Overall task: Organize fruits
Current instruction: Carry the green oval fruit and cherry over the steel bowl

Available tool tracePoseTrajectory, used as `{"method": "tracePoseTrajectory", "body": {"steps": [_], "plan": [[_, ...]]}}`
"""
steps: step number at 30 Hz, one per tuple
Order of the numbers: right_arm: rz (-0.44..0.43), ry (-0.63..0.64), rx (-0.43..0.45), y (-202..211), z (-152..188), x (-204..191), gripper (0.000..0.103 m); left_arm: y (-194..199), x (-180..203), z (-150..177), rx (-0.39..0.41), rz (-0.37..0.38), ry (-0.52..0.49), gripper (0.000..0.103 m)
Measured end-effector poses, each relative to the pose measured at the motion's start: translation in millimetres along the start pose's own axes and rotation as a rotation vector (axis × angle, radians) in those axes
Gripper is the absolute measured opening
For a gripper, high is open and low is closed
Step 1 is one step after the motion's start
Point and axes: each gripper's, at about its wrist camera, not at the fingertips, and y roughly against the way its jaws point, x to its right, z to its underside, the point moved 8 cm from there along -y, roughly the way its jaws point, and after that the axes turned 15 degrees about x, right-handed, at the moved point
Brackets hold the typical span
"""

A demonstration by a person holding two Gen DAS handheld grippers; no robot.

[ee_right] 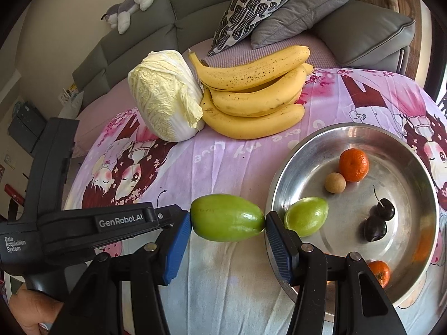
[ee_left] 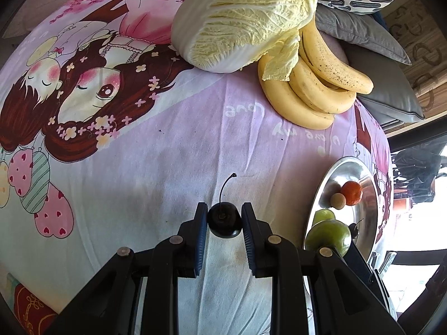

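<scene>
My left gripper (ee_left: 224,220) is shut on a dark cherry (ee_left: 225,222) whose stem points up, held above the pink cartoon cloth (ee_left: 167,153). My right gripper (ee_right: 227,219) is shut on a green oblong fruit (ee_right: 226,217), gripped end to end, just left of the steel bowl (ee_right: 419,173). In the bowl lie another green fruit (ee_right: 306,216), two dark cherries (ee_right: 378,220), a mandarin (ee_right: 353,164), a small tan round fruit (ee_right: 334,182) and a second mandarin (ee_right: 380,272) near the front rim. The left gripper's body (ee_right: 83,223) shows at the left of the right wrist view.
A bunch of bananas (ee_right: 251,97) and a napa cabbage (ee_right: 164,103) lie at the far side of the cloth. Behind them are a grey sofa with cushions (ee_right: 301,14) and a plush toy (ee_right: 131,2). A person's hand (ee_right: 30,310) holds the left gripper's handle.
</scene>
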Motion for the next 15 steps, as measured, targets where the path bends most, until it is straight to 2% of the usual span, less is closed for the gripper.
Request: {"method": "tracePoseTrajectory", "body": {"steps": [6,15], "plan": [[0.034,-0.033,0.027,8,-9,19,0.058,0,15,-3,0.006,0.004,-0.026,0.025],[0.15,-0.066,0.038,14,-14,63,0.058,-2,53,4,-0.005,0.031,-0.093,0.025]]}}
